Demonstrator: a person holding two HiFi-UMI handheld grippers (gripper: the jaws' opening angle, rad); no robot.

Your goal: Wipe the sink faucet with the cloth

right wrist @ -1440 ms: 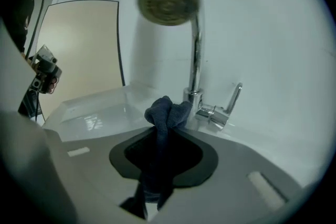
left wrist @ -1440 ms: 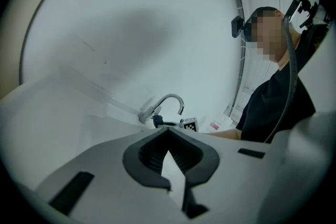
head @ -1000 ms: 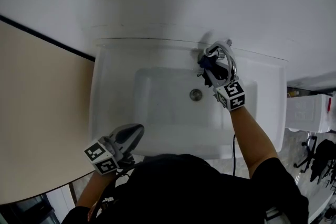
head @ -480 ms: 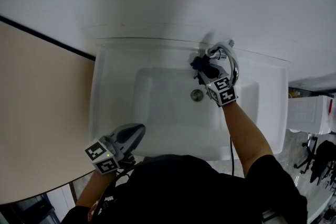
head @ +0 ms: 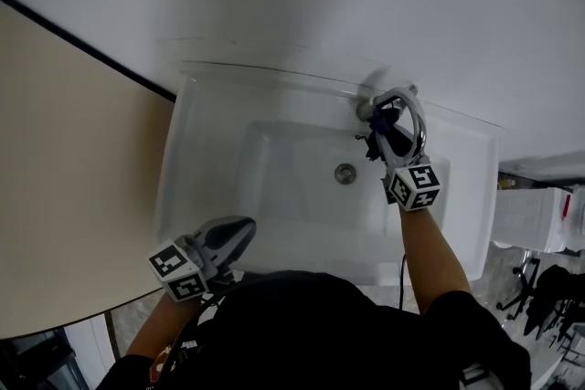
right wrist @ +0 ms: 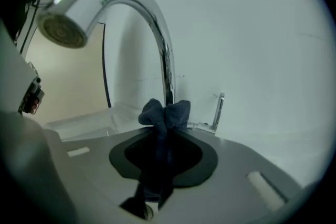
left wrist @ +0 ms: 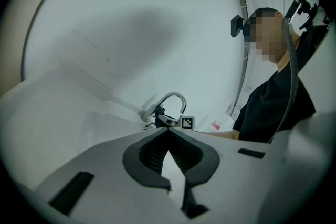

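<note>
A curved chrome faucet stands at the back right of the white sink. My right gripper is shut on a dark blue cloth, with the bunched cloth up against the lower part of the spout. In the right gripper view the cloth sticks out between the jaws and touches the faucet low on its neck. The spout head arches over at upper left. My left gripper is shut and empty, held apart at the sink's front left edge. In the left gripper view the faucet stands far ahead.
The faucet's lever handle stands just right of the cloth. A beige surface borders the sink on the left. A white appliance and black chair parts are beyond the sink's right side.
My right gripper carried the cloth left off the spout half a second ago, then back right against the faucet's neck. The left gripper has kept still.
</note>
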